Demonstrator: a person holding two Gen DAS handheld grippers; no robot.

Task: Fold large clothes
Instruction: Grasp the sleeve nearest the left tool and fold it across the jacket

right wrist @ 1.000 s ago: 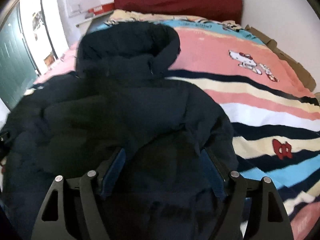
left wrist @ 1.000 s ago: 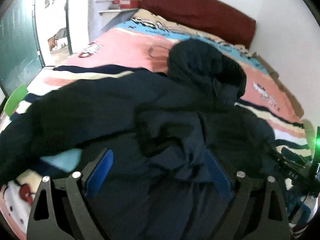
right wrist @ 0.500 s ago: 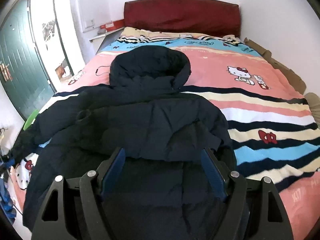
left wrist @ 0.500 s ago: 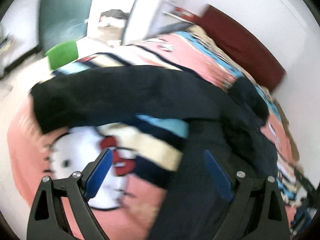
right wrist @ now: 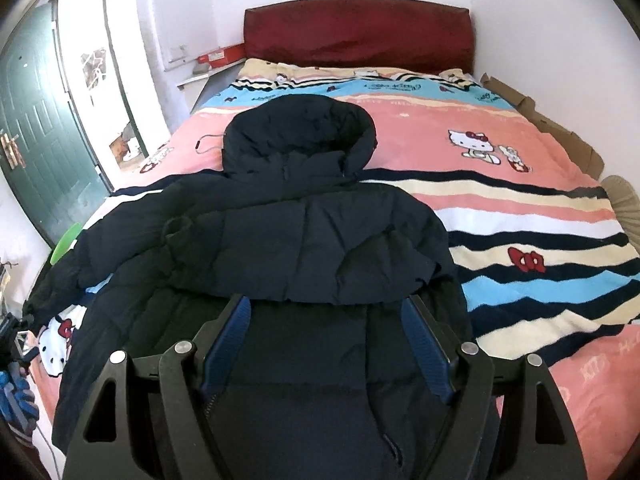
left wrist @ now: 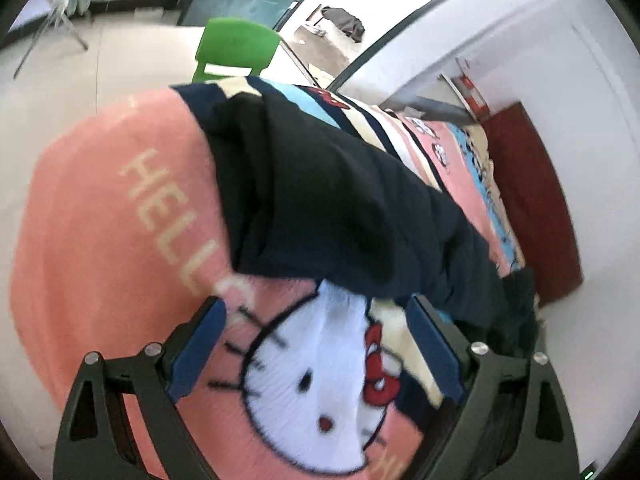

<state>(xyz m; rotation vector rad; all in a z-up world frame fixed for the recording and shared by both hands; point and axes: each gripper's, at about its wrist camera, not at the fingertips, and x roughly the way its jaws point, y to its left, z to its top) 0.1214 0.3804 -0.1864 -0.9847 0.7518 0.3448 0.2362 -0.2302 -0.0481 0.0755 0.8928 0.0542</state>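
Observation:
A dark navy hooded puffer jacket [right wrist: 320,240] lies on the bed, hood [right wrist: 300,132] toward the headboard. One sleeve is folded across its chest. The other sleeve [right wrist: 100,240] stretches out to the bed's left edge. My right gripper [right wrist: 326,308] hangs open above the jacket's lower body, with nothing between its fingers. In the left wrist view, which is tilted, that outstretched sleeve [left wrist: 320,200] lies on the pink cartoon-cat blanket [left wrist: 100,240]. My left gripper [left wrist: 316,308] is open over the cat print, just short of the sleeve's end and not touching it.
A green plastic chair [left wrist: 236,48] stands off the bed's corner, near a green door [right wrist: 36,140]. The red headboard [right wrist: 360,32] and a shelf with a red box [right wrist: 220,54] are at the far end. Cardboard [right wrist: 560,132] lines the bed's right side by the wall.
My left gripper swung from above the jacket's body out to the bed's left edge by the sleeve, rolling as it went. The right gripper pulled up and back. Both stayed open.

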